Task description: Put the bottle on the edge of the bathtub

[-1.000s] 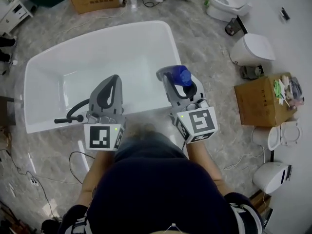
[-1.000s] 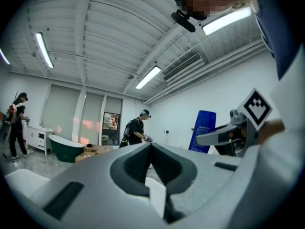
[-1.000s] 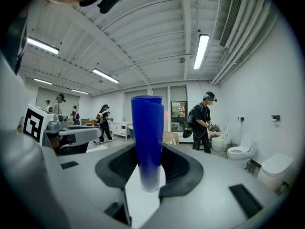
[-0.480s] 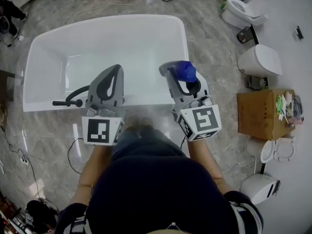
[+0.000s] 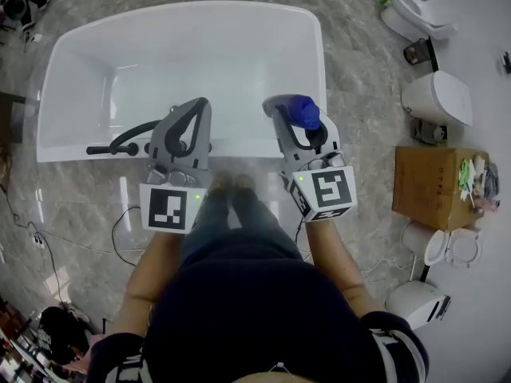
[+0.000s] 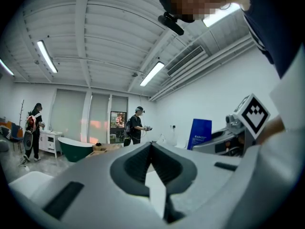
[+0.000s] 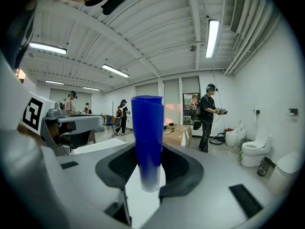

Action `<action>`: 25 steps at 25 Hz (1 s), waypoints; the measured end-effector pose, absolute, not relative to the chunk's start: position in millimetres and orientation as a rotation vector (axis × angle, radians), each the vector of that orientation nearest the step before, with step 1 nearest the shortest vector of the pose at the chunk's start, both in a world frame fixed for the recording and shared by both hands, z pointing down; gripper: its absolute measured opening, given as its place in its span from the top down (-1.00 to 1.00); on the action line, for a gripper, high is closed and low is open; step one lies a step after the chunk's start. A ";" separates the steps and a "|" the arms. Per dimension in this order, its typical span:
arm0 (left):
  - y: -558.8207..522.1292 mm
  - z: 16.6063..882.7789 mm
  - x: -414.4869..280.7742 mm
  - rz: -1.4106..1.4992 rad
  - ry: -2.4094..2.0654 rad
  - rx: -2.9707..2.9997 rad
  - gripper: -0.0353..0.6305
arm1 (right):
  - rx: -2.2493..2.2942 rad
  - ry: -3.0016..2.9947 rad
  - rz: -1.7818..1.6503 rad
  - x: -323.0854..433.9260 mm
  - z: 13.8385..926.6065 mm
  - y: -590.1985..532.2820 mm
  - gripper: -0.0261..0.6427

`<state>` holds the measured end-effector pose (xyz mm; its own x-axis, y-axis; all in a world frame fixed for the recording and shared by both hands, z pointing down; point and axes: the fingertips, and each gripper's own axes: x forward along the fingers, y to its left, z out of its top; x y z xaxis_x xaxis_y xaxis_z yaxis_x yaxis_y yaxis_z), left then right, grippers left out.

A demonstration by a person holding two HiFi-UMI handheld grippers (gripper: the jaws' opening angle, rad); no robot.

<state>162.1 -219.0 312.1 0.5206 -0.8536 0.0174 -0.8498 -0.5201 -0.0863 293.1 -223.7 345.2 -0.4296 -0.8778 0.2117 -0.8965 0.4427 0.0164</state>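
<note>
In the head view a white bathtub (image 5: 239, 144) lies across the top, its near rim just ahead of the person's feet. My right gripper (image 5: 297, 118) hangs over the rim's right part, shut on a blue bottle (image 5: 305, 112). In the right gripper view the blue bottle (image 7: 147, 137) stands upright between the dark pads (image 7: 178, 168), and that gripper (image 7: 148, 149) points up at the ceiling. My left gripper (image 5: 194, 112) is over the rim's middle. It is shut and empty, and the left gripper view shows its tips (image 6: 151, 147) meeting.
A black hand-shower fitting (image 5: 120, 144) lies on the near rim at the left. Toilets (image 5: 437, 98) and a cardboard box (image 5: 431, 186) stand on the marble floor to the right. Cables (image 5: 128, 230) trail near the feet. Other people (image 7: 209, 116) stand farther off in the room.
The head view has swung square to the tub, and the tub now sits higher in the picture. Both grippers keep their pose, with the bottle still in the right one.
</note>
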 end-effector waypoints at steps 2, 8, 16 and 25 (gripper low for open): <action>-219.5 322.5 159.6 -0.103 1.483 -2.683 0.89 | 1.560 -2.494 0.158 287.5 359.1 -225.5 0.44; -220.2 353.1 152.1 -0.155 1.450 -2.732 0.89 | 1.554 -2.487 0.184 271.7 395.0 -226.0 0.44; -221.3 384.7 143.5 -0.199 1.415 -2.784 0.89 | 1.584 -2.466 0.208 260.5 437.5 -219.3 0.44; -211.4 419.3 136.8 -0.287 1.349 -2.807 0.89 | 1.595 -2.449 0.228 249.3 483.6 -206.4 0.44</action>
